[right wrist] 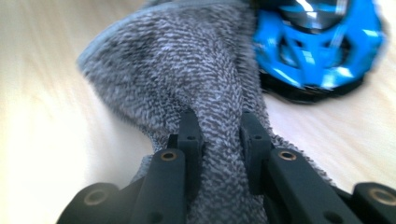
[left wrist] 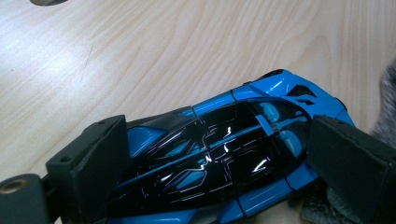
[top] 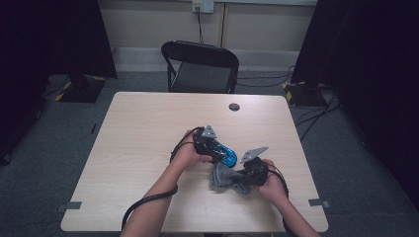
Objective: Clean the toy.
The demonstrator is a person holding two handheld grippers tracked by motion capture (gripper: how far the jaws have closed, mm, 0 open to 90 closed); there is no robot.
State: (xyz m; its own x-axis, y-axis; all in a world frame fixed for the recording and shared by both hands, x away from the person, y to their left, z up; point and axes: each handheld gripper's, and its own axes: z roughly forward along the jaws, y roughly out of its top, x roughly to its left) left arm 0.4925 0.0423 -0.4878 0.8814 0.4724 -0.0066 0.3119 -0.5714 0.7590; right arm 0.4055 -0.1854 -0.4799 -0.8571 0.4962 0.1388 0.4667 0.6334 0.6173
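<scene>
A glossy blue and black toy car (left wrist: 243,135) lies lengthwise between the wide-set jaws of my left gripper (left wrist: 224,163), whose pads press on its two ends. In the high view the car (top: 226,155) sits just above the table's middle, held by the left gripper (top: 217,148). A grey fuzzy cloth (right wrist: 187,60) is pinched between the narrow jaws of my right gripper (right wrist: 219,128). The cloth (top: 225,178) is bunched on the table right beside the car's front (right wrist: 317,46), with the right gripper (top: 243,176) on its right side.
The light wooden table (top: 143,128) has a round dark grommet (top: 233,106) near its far edge. A black folding chair (top: 202,66) stands behind the table. Cables run over the floor at the right.
</scene>
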